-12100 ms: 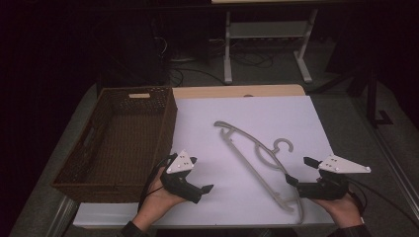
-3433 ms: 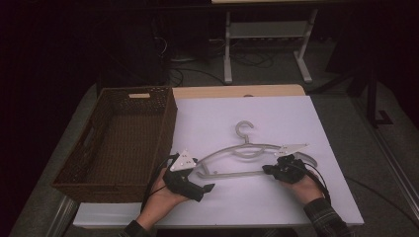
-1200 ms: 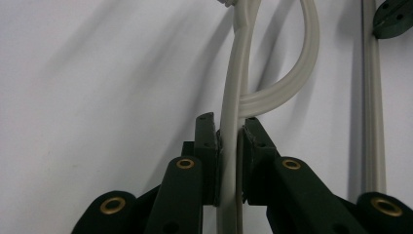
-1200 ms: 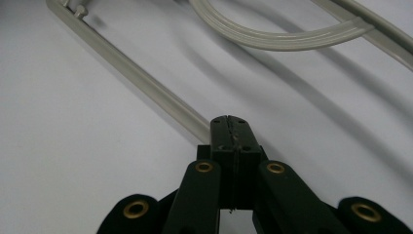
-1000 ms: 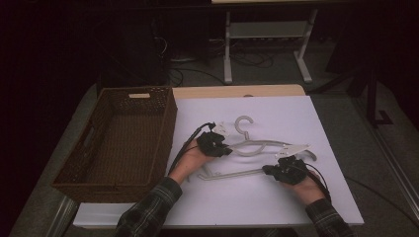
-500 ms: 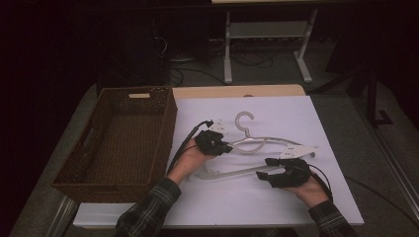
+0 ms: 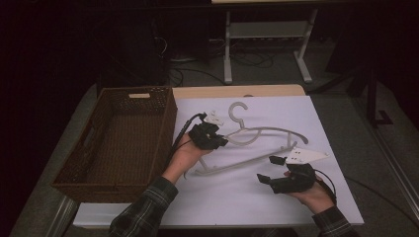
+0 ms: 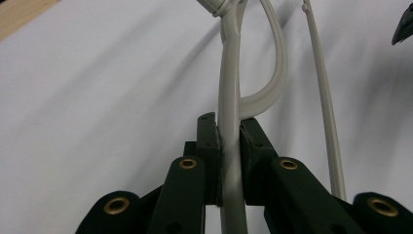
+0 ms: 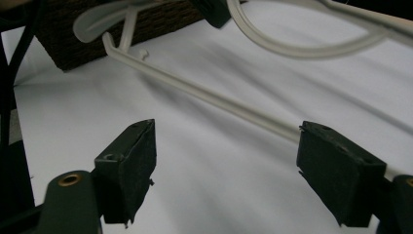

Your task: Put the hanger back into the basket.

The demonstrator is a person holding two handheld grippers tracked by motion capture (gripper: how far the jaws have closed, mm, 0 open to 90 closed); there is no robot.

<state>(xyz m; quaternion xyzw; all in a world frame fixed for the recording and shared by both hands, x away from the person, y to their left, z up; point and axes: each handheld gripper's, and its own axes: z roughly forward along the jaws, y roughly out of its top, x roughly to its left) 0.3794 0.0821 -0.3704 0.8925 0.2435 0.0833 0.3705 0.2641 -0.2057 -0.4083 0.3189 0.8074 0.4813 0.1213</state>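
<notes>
A pale plastic hanger hangs tilted just above the white table sheet, hook toward the far side. My left gripper is shut on the hanger's arm near the neck; in the left gripper view the arm runs straight up between the pressed pads of the left gripper. My right gripper has just been opening and stands open near the hanger's right end, apart from it. In the right gripper view the bare sheet lies between the pads of my right gripper, and the hanger's bar crosses beyond them.
A brown wicker basket stands at the table's left, beside the left hand; its wall appears in the right gripper view. A white metal rack stands on the floor behind the table. The table's front edge is just below the right hand.
The right gripper's jaws opened off the hanger's lower bar and the hand drew back slightly. The left gripper rose a little with the hanger in it.
</notes>
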